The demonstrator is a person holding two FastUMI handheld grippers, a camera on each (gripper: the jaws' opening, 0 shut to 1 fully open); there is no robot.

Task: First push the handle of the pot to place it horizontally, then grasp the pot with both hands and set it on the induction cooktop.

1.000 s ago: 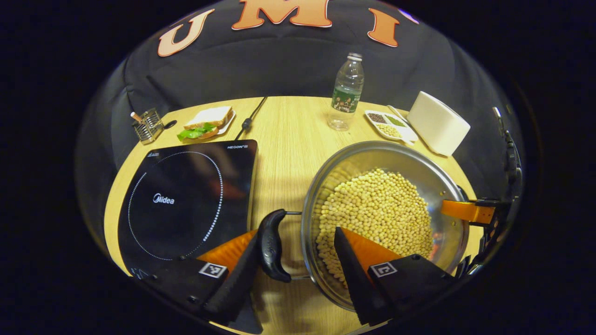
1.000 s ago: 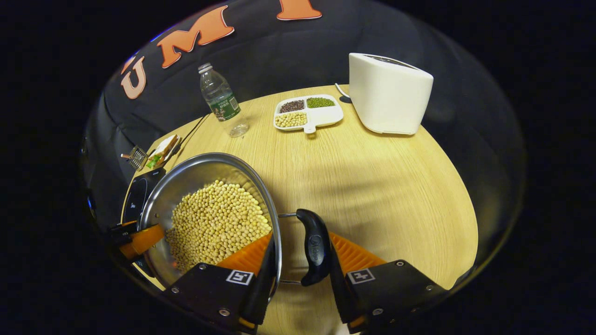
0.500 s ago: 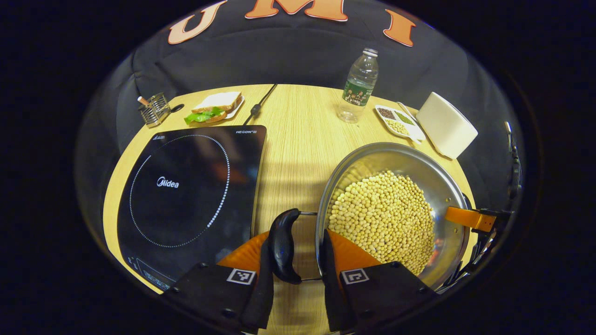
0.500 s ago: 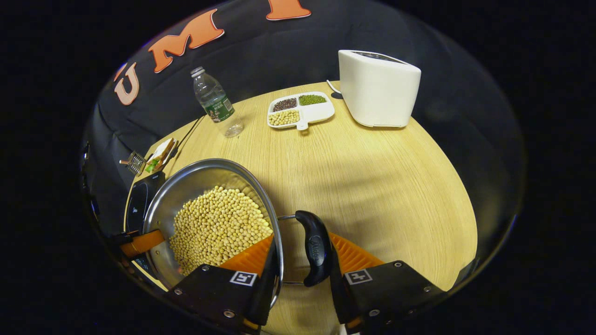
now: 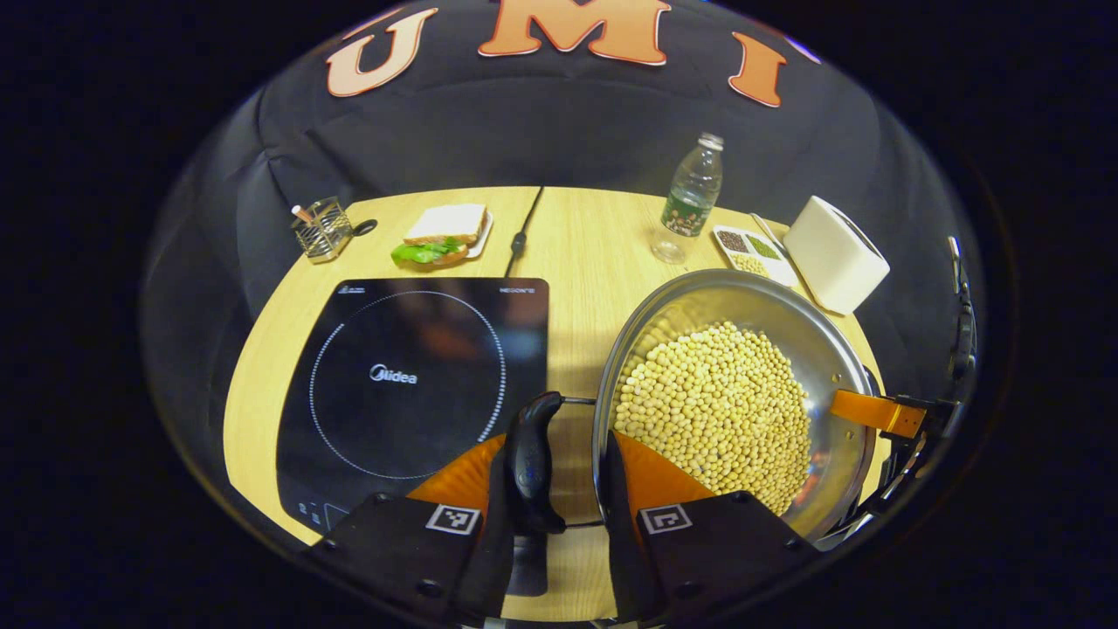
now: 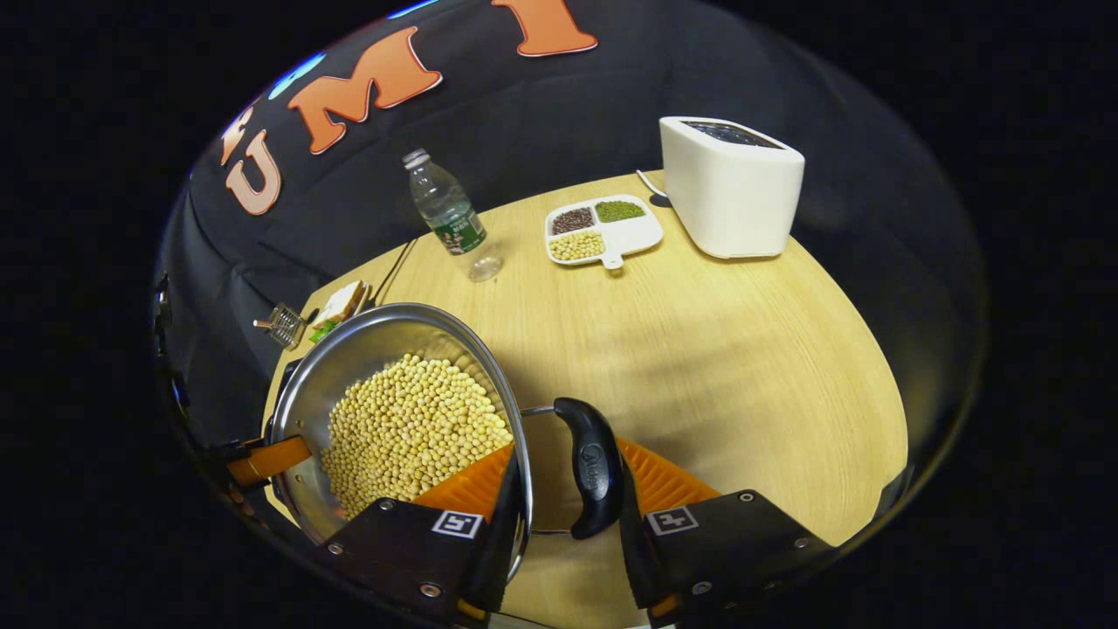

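Left gripper [image 5: 559, 489] at the bottom of the left gripper view, clamped on the pot's black side handle [image 5: 530, 461]. Right gripper [image 6: 563, 511] likewise closed around the opposite handle [image 6: 594, 467]. Pot [image 5: 751, 301] of soybeans [image 5: 721, 402] right of centre, held beside the cooktop [image 5: 410, 384]. Farther up: sandwich [image 5: 441, 236], bottle [image 5: 690, 196], toaster [image 6: 734, 188] on the table [image 6: 699, 349].

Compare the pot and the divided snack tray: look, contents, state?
The pot is round bare steel, the divided tray white and compartmented. The pot holds one heap of pale beans, the tray separate dark, green and pale portions. The pot's handles sit in the left hand-held gripper and right hand-held gripper; the tray lies untouched by the toaster. Both hold pale beans.
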